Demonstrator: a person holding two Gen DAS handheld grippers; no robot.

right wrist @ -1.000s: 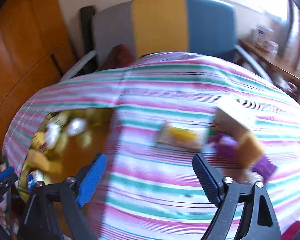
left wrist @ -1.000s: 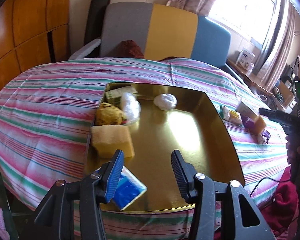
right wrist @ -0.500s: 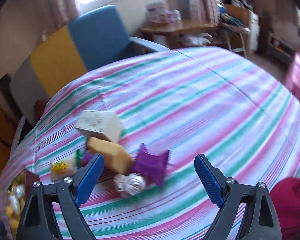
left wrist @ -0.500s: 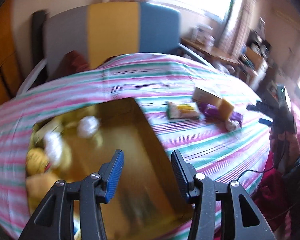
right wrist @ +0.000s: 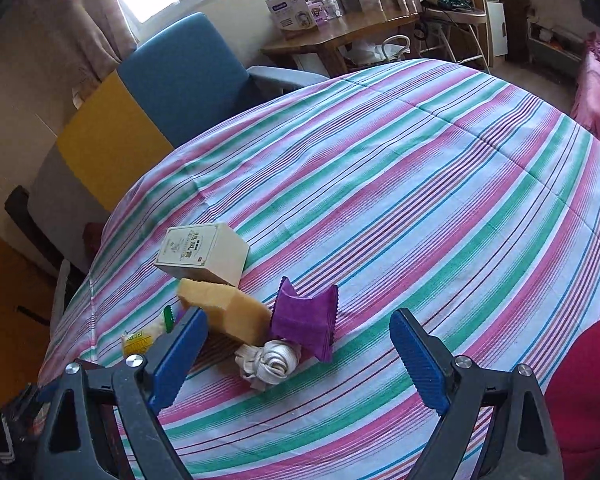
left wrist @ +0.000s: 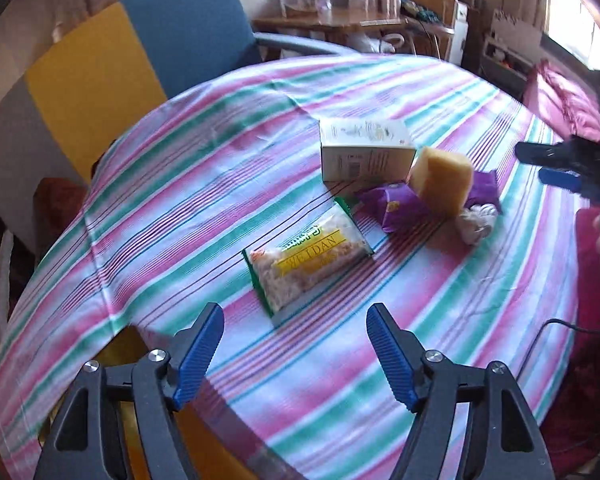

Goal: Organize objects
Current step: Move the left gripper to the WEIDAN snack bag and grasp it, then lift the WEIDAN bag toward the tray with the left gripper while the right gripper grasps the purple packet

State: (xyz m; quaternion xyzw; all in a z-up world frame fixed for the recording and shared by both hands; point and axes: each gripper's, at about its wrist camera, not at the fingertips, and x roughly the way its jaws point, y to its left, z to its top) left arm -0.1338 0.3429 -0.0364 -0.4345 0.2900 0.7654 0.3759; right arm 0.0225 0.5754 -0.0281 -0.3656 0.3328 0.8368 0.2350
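Left wrist view: open left tongs point(left wrist: 294, 350) hover empty just short of the snack pack point(left wrist: 308, 262).

Beyond the pack cluster the box point(left wrist: 364, 152), sponge point(left wrist: 444, 182), purple wrapper point(left wrist: 400, 208) and white bundle point(left wrist: 476, 224). The right tongs point(right wrist: 298, 352) gape empty just before bundle, wrapper and sponge, all on the striped cloth point(right wrist: 440, 184).

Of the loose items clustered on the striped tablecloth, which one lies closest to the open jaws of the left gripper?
The green-and-yellow snack packet lies closest, flat and directly ahead of the left gripper. The box, sponge and purple wrapper sit farther back.
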